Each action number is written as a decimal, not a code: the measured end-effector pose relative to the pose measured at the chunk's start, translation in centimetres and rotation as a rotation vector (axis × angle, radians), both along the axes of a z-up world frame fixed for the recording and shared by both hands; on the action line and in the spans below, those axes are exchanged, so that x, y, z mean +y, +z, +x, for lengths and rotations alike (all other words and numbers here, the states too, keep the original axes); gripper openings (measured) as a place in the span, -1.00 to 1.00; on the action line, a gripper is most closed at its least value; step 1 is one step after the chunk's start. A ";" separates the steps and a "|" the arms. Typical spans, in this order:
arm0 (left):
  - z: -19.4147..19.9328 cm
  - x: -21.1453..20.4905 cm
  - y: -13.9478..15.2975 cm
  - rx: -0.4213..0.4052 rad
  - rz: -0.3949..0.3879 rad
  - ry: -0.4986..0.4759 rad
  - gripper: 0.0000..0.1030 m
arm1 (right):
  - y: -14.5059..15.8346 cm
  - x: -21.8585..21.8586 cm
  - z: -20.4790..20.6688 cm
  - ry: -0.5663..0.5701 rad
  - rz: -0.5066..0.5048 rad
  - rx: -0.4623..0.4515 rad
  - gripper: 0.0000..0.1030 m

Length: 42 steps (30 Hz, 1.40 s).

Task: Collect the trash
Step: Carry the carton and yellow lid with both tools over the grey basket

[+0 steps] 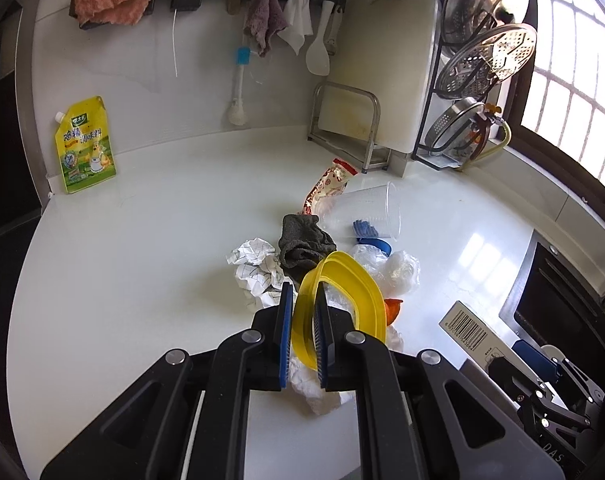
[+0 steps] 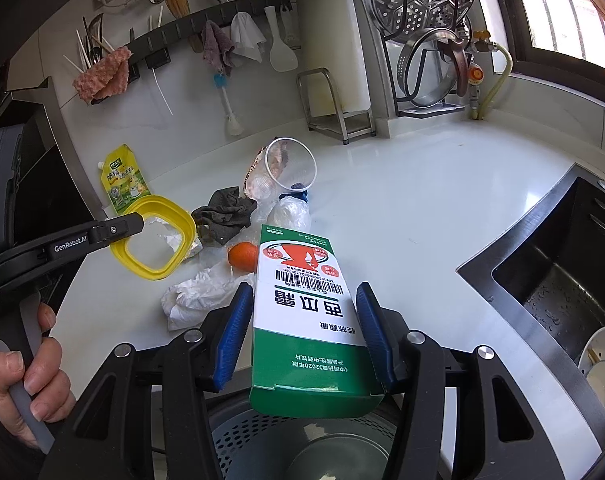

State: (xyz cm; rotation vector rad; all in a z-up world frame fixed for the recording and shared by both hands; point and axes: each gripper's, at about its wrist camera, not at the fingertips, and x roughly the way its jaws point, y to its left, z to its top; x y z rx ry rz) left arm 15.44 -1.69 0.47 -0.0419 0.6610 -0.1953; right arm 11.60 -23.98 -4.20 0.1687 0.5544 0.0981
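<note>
My left gripper [image 1: 304, 294] is shut on the rim of a yellow plastic lid frame [image 1: 342, 292], held above the trash pile; it also shows in the right wrist view [image 2: 154, 236]. My right gripper [image 2: 302, 300] is shut on a green and white carton box [image 2: 302, 304], held over a grey perforated bin [image 2: 302, 444]. On the white counter [image 1: 142, 260] lie crumpled checked paper [image 1: 254, 268], a dark rag [image 1: 304, 246], a clear plastic cup [image 1: 366, 212], a red snack wrapper [image 1: 330, 184], clear plastic film [image 1: 394, 272], white tissue [image 2: 198, 300] and an orange piece [image 2: 242, 255].
A yellow seasoning pouch [image 1: 84, 146] leans on the back wall at left. A cutting board in a metal stand [image 1: 354, 124] and a rack of steel steamer trays [image 1: 482, 64] stand at the back right. A black sink [image 2: 562, 272] lies to the right.
</note>
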 end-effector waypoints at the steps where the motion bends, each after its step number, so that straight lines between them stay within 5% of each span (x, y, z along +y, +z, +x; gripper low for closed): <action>1: -0.7 0.0 0.2 -0.005 0.003 -0.005 -0.79 | 0.1 0.0 -0.5 -0.004 0.000 -0.001 0.01; 10: -8.4 -0.3 0.9 -0.012 0.009 -0.064 -0.79 | 0.2 -0.5 -6.9 -0.048 0.011 0.010 0.01; 20: -15.5 -2.1 -2.6 0.049 0.030 -0.134 -0.79 | -2.4 0.0 -13.7 -0.065 -0.001 0.068 0.01; 42: -17.9 -4.3 -10.1 0.178 0.094 -0.140 -0.79 | -8.3 -0.1 -16.3 -0.056 -0.026 0.200 0.01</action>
